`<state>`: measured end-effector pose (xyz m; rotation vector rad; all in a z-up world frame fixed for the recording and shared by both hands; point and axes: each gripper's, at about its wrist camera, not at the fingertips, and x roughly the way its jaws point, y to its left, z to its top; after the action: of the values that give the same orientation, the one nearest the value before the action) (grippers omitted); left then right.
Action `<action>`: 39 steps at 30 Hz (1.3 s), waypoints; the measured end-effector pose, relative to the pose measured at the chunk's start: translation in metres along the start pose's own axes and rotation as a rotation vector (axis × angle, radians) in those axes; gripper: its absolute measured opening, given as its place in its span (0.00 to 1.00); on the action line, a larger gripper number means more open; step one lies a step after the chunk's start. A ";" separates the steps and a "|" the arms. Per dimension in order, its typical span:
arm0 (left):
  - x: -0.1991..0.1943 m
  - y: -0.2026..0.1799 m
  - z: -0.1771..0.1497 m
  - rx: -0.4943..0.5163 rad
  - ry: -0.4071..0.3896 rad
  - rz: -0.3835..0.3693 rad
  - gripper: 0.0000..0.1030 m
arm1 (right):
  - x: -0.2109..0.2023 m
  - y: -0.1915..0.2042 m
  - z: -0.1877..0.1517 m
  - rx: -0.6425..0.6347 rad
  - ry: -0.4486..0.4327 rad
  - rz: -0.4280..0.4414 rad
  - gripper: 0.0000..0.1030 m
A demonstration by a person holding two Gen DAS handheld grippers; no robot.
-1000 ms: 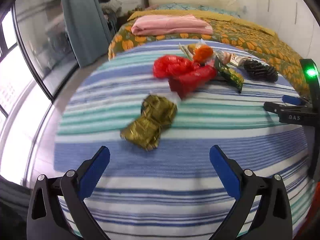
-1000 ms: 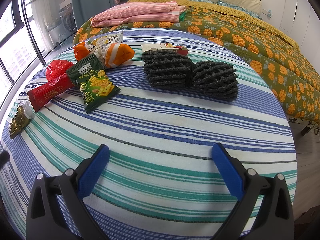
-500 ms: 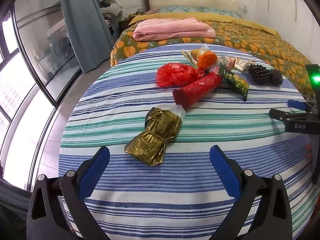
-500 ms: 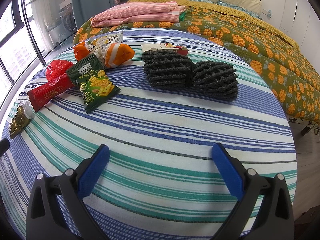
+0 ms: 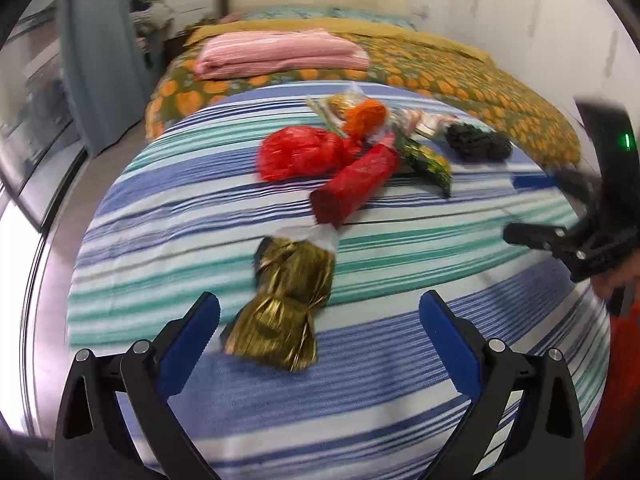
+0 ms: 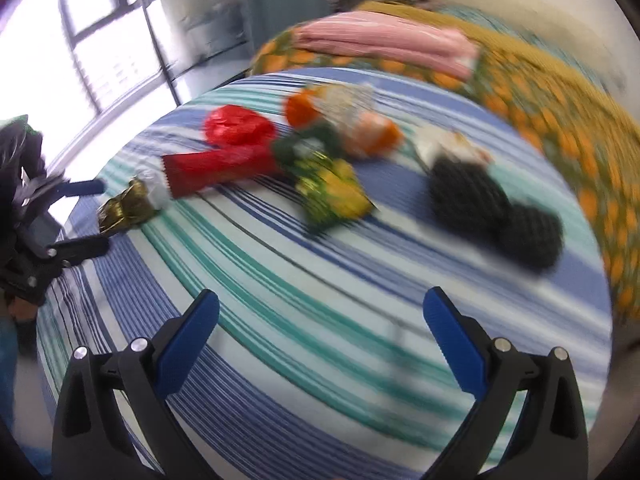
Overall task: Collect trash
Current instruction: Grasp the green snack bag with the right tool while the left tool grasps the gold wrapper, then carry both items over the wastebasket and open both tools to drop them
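Note:
Trash lies on a round table with a striped cloth [image 5: 400, 392]. A crumpled gold foil wrapper [image 5: 286, 304] lies nearest, just ahead of my open, empty left gripper [image 5: 320, 332]. Behind it lie a red packet [image 5: 354, 188], a red plastic bag [image 5: 298, 152], an orange bag [image 5: 366, 116], a green snack bag [image 5: 428, 162] and black foam netting [image 5: 478, 144]. My right gripper [image 6: 320, 332] is open and empty over bare cloth; the green snack bag [image 6: 332, 192] and black netting [image 6: 492, 208] lie ahead of it. The right wrist view is blurred.
A bed with an orange-patterned cover [image 5: 460, 76] and a folded pink blanket [image 5: 280, 52] stands behind the table. A window [image 6: 104, 40] and a grey curtain [image 5: 100, 52] are on the left. Each gripper shows at the edge of the other's view.
My left gripper has moved closer to the gold wrapper. My right gripper has swung left and back, so the trash pile now sits ahead of it. Both stay open.

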<state>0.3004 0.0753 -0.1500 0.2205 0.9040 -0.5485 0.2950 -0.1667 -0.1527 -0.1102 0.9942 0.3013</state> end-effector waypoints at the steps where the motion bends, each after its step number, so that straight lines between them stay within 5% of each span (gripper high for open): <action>1: 0.004 -0.002 0.003 0.020 0.003 0.002 0.96 | 0.005 0.007 0.010 -0.031 0.025 -0.020 0.96; 7: 0.022 0.008 0.011 0.040 0.036 0.037 0.96 | 0.047 0.011 0.062 -0.101 0.085 -0.025 0.93; 11: 0.021 0.006 0.006 0.082 0.044 0.055 0.91 | 0.064 0.006 0.071 -0.103 0.132 0.005 0.66; 14: 0.023 0.003 0.003 0.105 0.064 0.094 0.73 | 0.056 0.003 0.069 -0.077 0.120 0.012 0.46; 16: 0.026 0.004 0.003 0.089 0.081 0.112 0.47 | 0.048 0.001 0.064 -0.056 0.113 0.041 0.40; 18: 0.023 0.007 0.003 0.038 0.070 0.105 0.44 | 0.036 0.005 0.056 -0.058 0.097 0.047 0.37; 23: -0.004 -0.012 -0.009 -0.012 0.023 0.069 0.42 | -0.007 0.003 0.029 0.024 0.047 0.127 0.37; 32: -0.045 -0.124 -0.024 0.057 -0.028 -0.086 0.42 | -0.088 -0.044 -0.065 0.269 -0.040 0.241 0.37; 35: -0.045 -0.163 -0.018 0.053 -0.042 -0.157 0.42 | -0.123 -0.080 -0.104 0.377 -0.089 0.226 0.37; 39: -0.036 -0.231 -0.008 0.100 -0.041 -0.233 0.42 | -0.166 -0.131 -0.162 0.466 -0.121 0.094 0.37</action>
<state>0.1527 -0.1027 -0.1162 0.1942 0.8687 -0.8126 0.1194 -0.3619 -0.1079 0.3743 0.9279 0.1534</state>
